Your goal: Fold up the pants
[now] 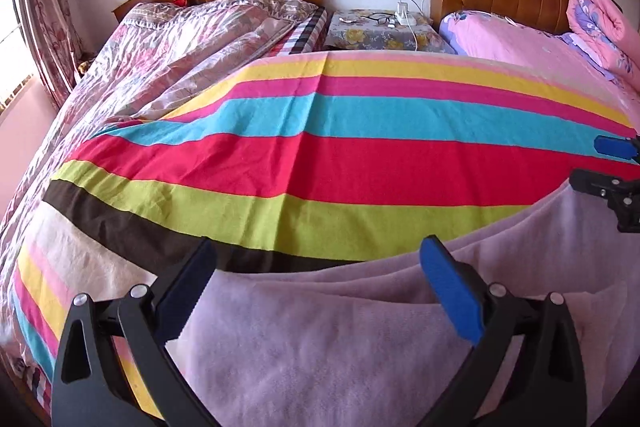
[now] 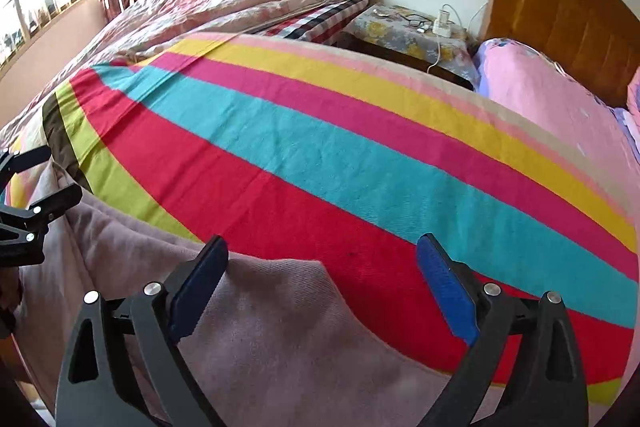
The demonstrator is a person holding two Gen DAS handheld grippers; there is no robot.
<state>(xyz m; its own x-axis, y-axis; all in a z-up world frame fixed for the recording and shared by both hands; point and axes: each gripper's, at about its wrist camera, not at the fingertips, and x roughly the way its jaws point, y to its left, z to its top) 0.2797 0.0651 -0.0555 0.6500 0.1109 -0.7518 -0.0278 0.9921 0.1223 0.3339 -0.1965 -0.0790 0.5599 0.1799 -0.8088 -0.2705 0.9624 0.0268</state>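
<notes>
pants [image 1: 320, 339]: pale mauve, fleecy-looking, spread out at the near edge of the striped sheet [image 1: 340, 155]. They're laid flat on the bed, probably so the folds can be made against a firm, even surface. A few soft ridges are seen running across the cloth, so it isn't fully smoothed yet.

left gripper [image 1: 320, 291]: jaws spread wide, nothing pinched between the blue pads. It's hovered low over the pants, with cloth seen between and beneath the fingers, which reads like a line-up for a grab on that side.

right gripper [image 2: 324, 291]: also gaped wide and empty. It's held over a rounded edge of the pants where the mauve cloth gives way to the red stripe, likely so that edge can be picked up.

spacing: the two grippers are kept apart along the garment, each one glimpsed at the edge of the other's view. Guess is that both sides get lifted together so the fold comes out even.

progress: no clean fold is visible; looks like early days.

background: nightstand [image 1: 380, 31] between two beds, well away from the work.
</notes>
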